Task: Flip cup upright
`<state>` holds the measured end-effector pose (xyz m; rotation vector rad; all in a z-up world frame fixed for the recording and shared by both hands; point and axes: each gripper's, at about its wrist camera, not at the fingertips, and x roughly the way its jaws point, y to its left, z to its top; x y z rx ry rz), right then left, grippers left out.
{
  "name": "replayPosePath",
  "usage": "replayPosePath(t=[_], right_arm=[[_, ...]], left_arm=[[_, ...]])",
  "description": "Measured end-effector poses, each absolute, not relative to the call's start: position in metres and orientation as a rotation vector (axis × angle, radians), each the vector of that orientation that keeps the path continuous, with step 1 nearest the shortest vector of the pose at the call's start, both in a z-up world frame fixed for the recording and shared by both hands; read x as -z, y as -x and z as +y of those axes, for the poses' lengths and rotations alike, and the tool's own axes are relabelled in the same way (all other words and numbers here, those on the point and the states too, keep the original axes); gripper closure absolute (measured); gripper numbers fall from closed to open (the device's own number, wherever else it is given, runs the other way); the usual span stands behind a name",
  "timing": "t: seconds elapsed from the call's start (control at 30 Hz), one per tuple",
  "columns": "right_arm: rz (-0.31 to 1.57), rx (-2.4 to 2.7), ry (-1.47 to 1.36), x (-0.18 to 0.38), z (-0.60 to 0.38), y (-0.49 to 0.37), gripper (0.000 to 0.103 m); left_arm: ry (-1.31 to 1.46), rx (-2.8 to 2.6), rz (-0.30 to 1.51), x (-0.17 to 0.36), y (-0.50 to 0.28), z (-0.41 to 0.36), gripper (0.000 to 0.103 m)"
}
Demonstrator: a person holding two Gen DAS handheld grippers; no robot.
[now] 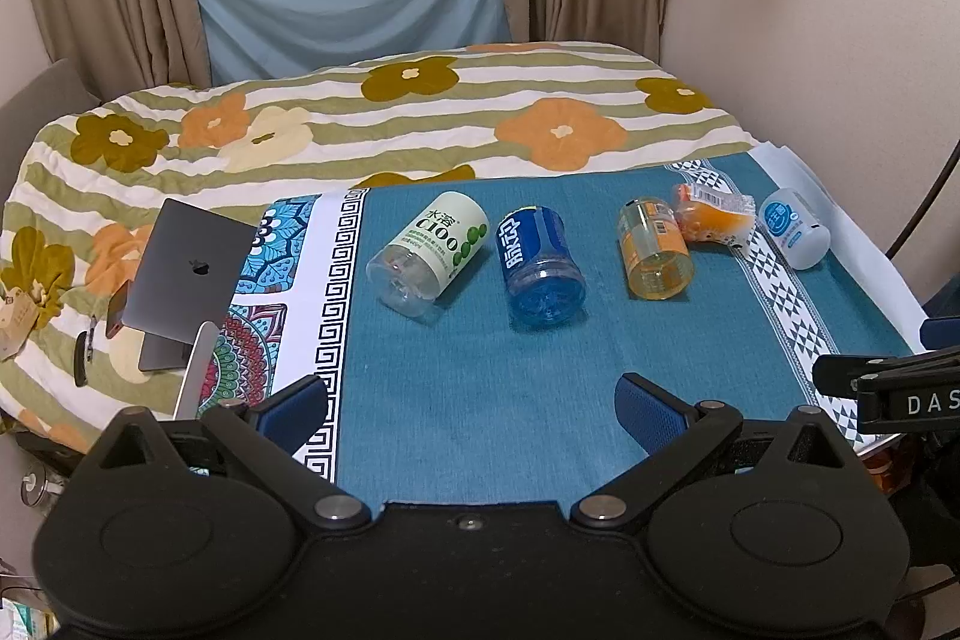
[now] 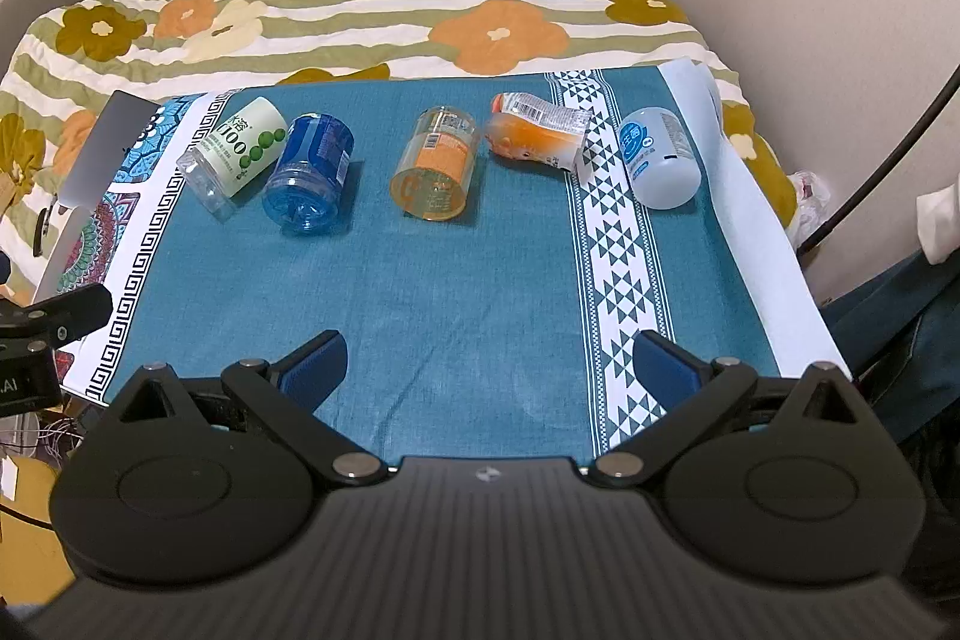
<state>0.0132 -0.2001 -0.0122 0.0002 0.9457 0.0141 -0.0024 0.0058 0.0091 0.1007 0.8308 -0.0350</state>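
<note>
Several cut-bottle cups lie on their sides in a row on the teal cloth (image 1: pixel 480 388): a clear one with a white and green label (image 1: pixel 429 250), a blue one (image 1: pixel 540 265), an orange one (image 1: pixel 654 247), an orange wrapped one (image 1: pixel 714 214) and a white one with a blue label (image 1: pixel 793 227). The right wrist view shows the same row: white-green (image 2: pixel 237 154), blue (image 2: pixel 312 172), orange (image 2: pixel 435 163), wrapped (image 2: pixel 537 130), white (image 2: pixel 660 157). My left gripper (image 1: pixel 474 409) and right gripper (image 2: pixel 492 370) are both open and empty, near the cloth's front edge, well short of the cups.
A grey laptop (image 1: pixel 186 274) stands at the table's left edge. A flowered quilt (image 1: pixel 390 124) covers the bed behind the table. Curtains and a wall lie beyond. A black cable (image 2: pixel 888 160) runs at the right.
</note>
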Motion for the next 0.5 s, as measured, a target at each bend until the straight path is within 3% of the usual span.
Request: replayPosePath(t=[0.5], right_arm=[[0.946, -0.016, -0.004, 0.0114, -0.2015, -0.0140, 0.000]], left_arm=[[-0.089, 0.043, 0.843, -0.0108, -0.0021, 0.0020, 0.000]])
